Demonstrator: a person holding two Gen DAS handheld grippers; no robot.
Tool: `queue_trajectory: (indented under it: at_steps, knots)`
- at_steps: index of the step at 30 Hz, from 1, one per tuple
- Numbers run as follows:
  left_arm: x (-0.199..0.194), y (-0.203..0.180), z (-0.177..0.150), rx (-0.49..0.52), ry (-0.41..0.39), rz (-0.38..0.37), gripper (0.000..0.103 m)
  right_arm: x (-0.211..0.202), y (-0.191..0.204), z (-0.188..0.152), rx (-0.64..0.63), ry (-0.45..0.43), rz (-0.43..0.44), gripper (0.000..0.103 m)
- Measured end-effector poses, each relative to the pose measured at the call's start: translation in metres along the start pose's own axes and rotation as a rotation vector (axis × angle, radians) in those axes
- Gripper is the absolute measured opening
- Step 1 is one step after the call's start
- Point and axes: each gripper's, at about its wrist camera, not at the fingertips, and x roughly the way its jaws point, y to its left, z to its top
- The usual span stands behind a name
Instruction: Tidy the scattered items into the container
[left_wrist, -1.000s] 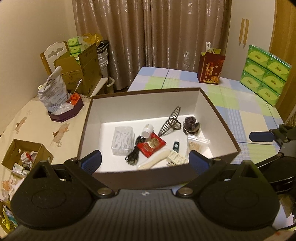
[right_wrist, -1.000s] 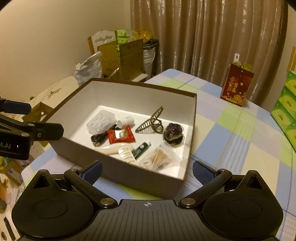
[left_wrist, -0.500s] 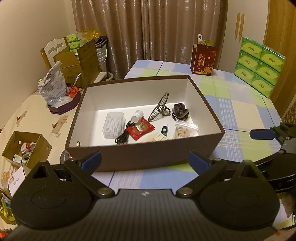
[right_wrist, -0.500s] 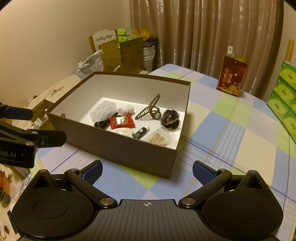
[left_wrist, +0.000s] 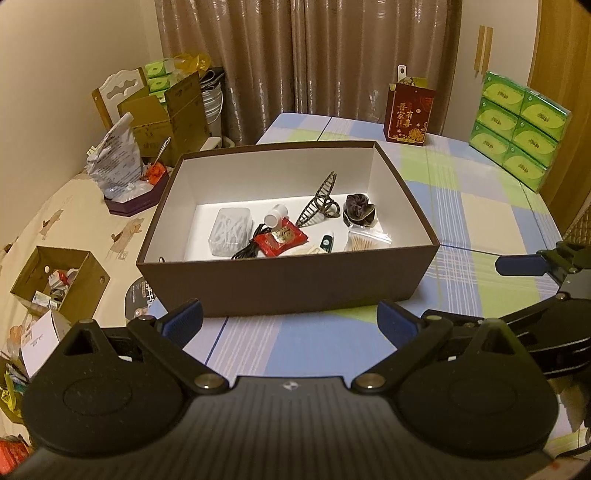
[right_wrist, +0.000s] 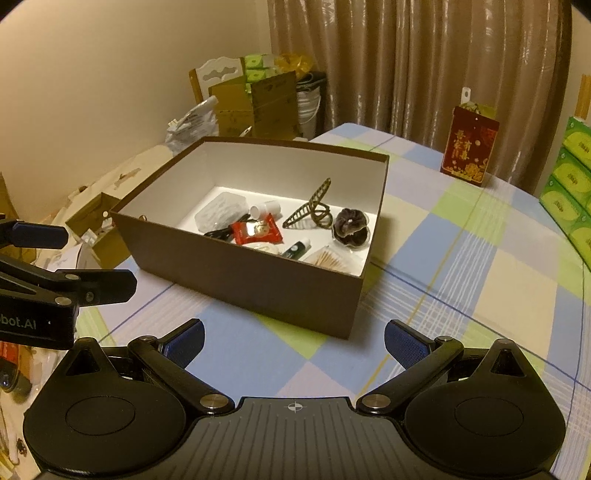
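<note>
A brown box (left_wrist: 288, 280) with a white inside stands on the checked tablecloth. It holds several small items: a clear case (left_wrist: 231, 232), a white bottle (left_wrist: 275, 216), a red sachet (left_wrist: 280, 238), a black cable (left_wrist: 245, 251), a bronze hair claw (left_wrist: 320, 199), a dark scrunchie (left_wrist: 359, 210), a small tube (left_wrist: 327, 242) and a bag of toothpicks (left_wrist: 367, 240). My left gripper (left_wrist: 293, 325) is open and empty, in front of the box's near wall. In the right wrist view the box (right_wrist: 288, 284) lies ahead, and my right gripper (right_wrist: 293, 343) is open and empty short of its near corner.
A red gift bag (left_wrist: 406, 112) and stacked green tissue packs (left_wrist: 519, 127) stand at the table's far side. Left of the table are a cardboard box of clutter (left_wrist: 61, 284), a foil bag on a purple tray (left_wrist: 120, 166) and more cartons (left_wrist: 173, 110).
Both grippers have drawn back from the box, which now sits farther away and smaller in both views. Both stay open and empty.
</note>
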Motion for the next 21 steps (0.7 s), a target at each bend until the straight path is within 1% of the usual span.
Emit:
queue_trajectory:
  at_steps: [21]
  knots:
    - [0.0, -0.009, -0.008, -0.038, 0.026, 0.044, 0.099, 0.0, -0.012, -0.007, -0.013, 0.017, 0.036, 0.101]
